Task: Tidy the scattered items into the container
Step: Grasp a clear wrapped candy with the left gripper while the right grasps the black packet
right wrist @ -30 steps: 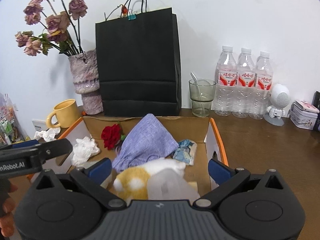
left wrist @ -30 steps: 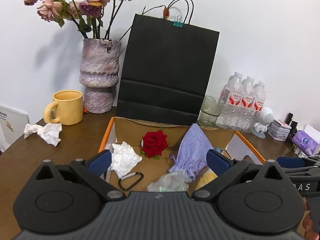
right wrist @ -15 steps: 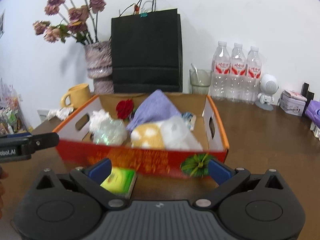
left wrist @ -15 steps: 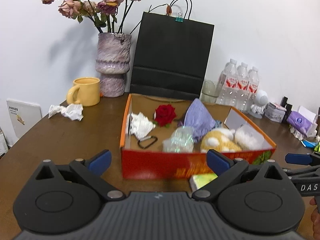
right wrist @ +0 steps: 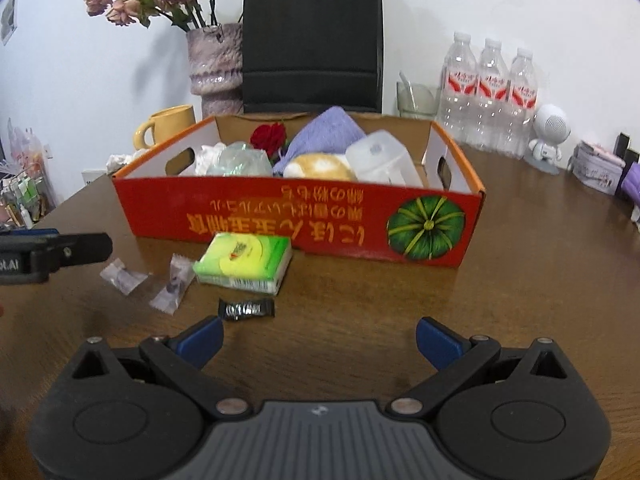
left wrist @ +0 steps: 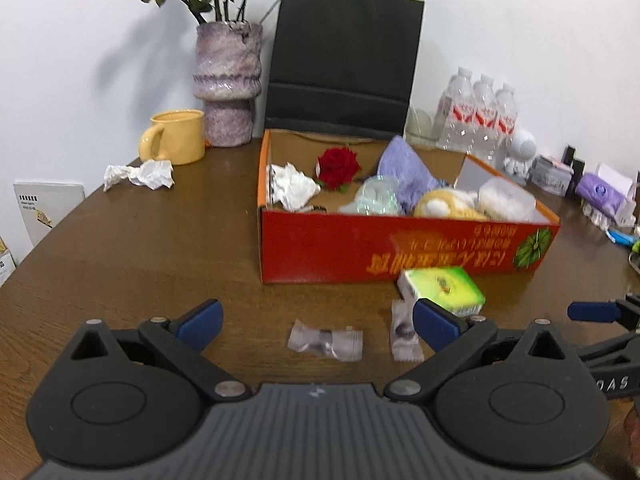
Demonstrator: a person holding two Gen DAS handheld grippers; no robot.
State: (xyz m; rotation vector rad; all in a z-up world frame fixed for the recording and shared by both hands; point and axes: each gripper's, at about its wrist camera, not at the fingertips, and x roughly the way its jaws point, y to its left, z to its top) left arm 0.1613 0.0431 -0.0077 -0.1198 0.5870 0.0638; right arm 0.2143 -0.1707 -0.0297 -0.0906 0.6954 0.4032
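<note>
- Left gripper [left wrist: 316,316]: fingers spread wide, nothing between them, poised low over the table [left wrist: 140,248] near its front edge.
- Right gripper [right wrist: 318,334]: likewise spread and empty, hanging just above the wood.
- Nearest loose items: a clear wrapped sweet [left wrist: 325,344] lying flat between the left fingers' line of reach; a second clear sweet [left wrist: 404,330] just beside it, close by the left gripper's right fingertip.
- A small black wrapped sweet [right wrist: 247,309] lies just ahead of the right gripper's left fingertip.
- Green tissue pack [right wrist: 244,265] sits behind these, close against the front wall of the red box [right wrist: 300,222].
- Box already holds a rose, purple cloth, plush toy, crumpled paper and clear plastic pieces.
- Crumpled paper [left wrist: 138,174] lies well apart, far left by the yellow mug [left wrist: 174,141].
- Judgement: between picks, choosing the next item. Next move likely calls for dropping a gripper onto a flat sweet; thin wrappers need fingertips pressed to the table.
</note>
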